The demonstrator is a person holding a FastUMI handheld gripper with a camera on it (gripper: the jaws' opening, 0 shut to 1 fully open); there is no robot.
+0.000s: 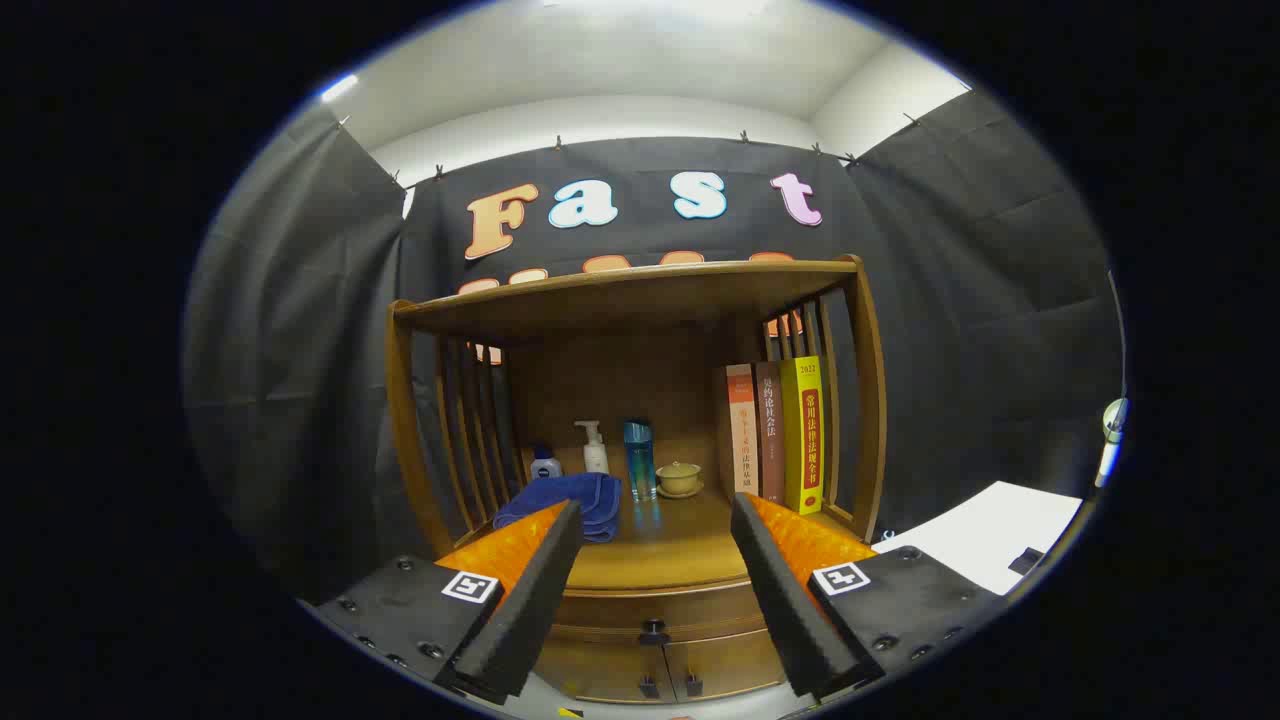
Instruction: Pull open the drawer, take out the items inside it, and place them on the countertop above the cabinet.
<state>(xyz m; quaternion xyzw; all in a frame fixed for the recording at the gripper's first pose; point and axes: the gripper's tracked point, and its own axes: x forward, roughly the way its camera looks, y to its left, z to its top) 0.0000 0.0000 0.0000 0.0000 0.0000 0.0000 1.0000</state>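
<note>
A wooden cabinet stands ahead, with a closed drawer (pixel 655 608) whose small dark knob (pixel 653 632) lies low between my fingers. Its countertop (pixel 665 555) stretches under a shelf roof. My gripper (pixel 655 520) is open and holds nothing, hovering in front of the countertop's edge, above the drawer. On the countertop, just beyond the left fingertip, a folded blue towel (pixel 575 503) lies. What the drawer holds is hidden.
At the back of the countertop stand a small blue-capped jar (pixel 545 465), a white pump bottle (pixel 594 448), a blue bottle (pixel 640 458) and a lidded cup on a saucer (pixel 680 478). Three books (pixel 775 435) lean at the right. Two cupboard doors (pixel 665 668) sit below the drawer.
</note>
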